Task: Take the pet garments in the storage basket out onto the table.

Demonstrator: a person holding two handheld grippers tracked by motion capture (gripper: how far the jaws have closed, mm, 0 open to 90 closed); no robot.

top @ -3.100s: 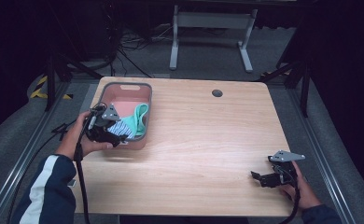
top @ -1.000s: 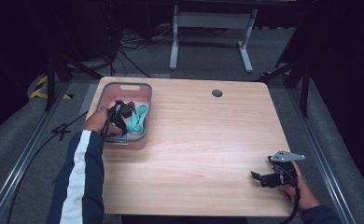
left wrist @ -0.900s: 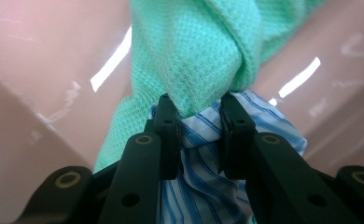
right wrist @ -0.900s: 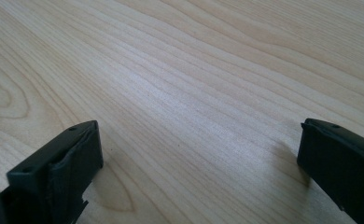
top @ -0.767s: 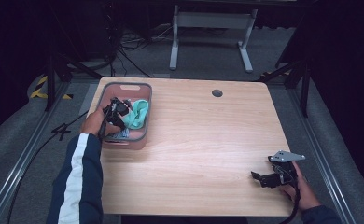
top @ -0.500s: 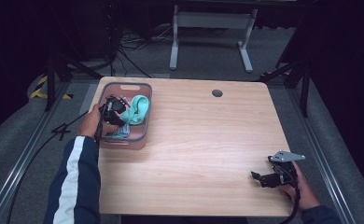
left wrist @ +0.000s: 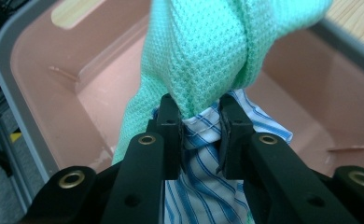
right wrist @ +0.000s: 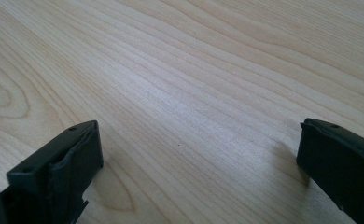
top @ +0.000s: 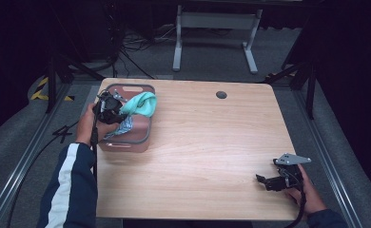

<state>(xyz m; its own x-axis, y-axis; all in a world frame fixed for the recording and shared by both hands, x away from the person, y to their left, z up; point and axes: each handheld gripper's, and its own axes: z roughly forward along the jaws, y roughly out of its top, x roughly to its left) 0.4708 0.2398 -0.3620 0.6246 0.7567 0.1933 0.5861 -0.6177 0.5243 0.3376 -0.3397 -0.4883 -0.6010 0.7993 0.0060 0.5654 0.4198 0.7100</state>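
The green waffle-weave cloth (left wrist: 227, 51) carries no label or writing that can be read; it is pinched, bunched together with a blue-and-white striped cloth (left wrist: 203, 186), between the closed jaws of the left gripper (left wrist: 198, 122), and it hangs over the pink bin (left wrist: 40, 79) at the table's (top: 212, 142) far left corner. The gripper's own black jaws hide the pinched folds, the striped cloth's lower part is cut off at the frame's edge, and from above both cloths (top: 138, 104) are too small to make out in detail. Well apart, at the near right corner, the right gripper (right wrist: 196, 158) rests low over bare wood with its jaws wide and nothing between them.
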